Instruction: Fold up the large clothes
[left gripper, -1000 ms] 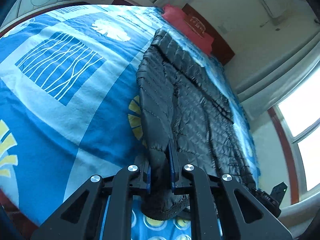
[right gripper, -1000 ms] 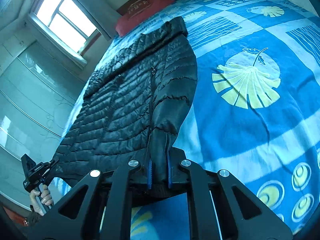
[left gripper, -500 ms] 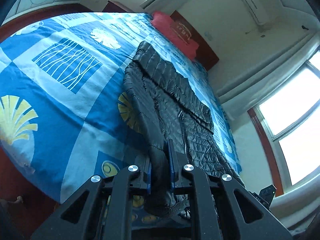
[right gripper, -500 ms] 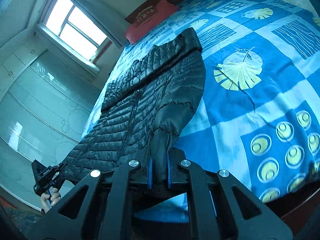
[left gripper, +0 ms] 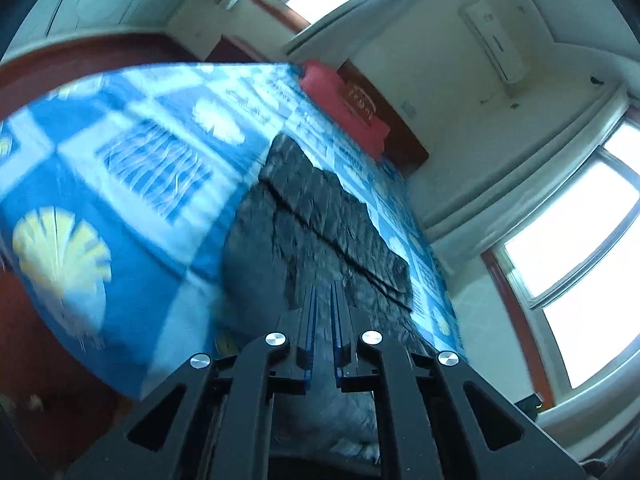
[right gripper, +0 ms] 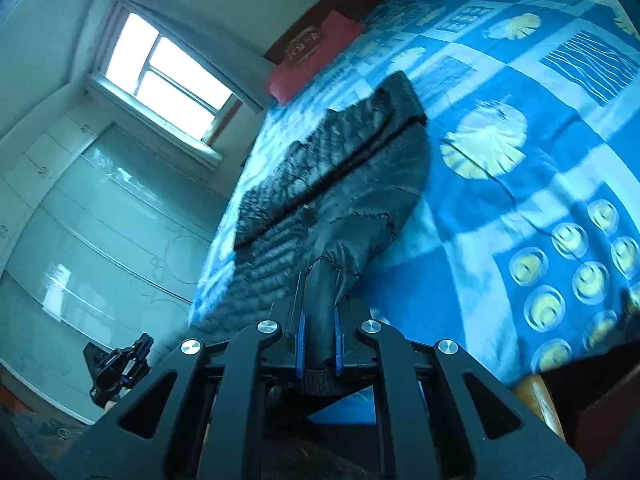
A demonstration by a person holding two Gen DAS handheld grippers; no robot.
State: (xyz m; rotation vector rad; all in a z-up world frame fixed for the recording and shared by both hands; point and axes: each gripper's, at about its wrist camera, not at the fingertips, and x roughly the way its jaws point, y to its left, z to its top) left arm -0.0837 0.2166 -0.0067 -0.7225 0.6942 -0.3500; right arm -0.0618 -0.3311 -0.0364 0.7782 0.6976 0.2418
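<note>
A black quilted jacket (left gripper: 320, 208) lies lengthwise on the blue patterned bedspread (left gripper: 120, 200), collar end toward the headboard. My left gripper (left gripper: 322, 292) has its jaws closing tight on the jacket's near hem, with dark fabric between the blue pads, lifted off the bed. In the right wrist view the jacket (right gripper: 352, 184) rises from the bedspread (right gripper: 520, 200) into my right gripper (right gripper: 320, 312), which is shut on a bunched cuff or hem corner. The left gripper (right gripper: 120, 364) also shows at the lower left, held in a hand.
A red pillow (left gripper: 344, 108) leans at the dark wooden headboard. Glass-fronted wardrobe doors (right gripper: 100, 220) stand beyond the bed's left side. Bright windows (left gripper: 580, 240) fill the right wall, and an air conditioner (left gripper: 492, 40) hangs high. Red-brown floor (left gripper: 40, 360) borders the bed.
Both grippers have risen and drawn back from the bed with the jacket's near end still in them. The bed now looks smaller and farther, and the near hem hangs lifted off the spread.
</note>
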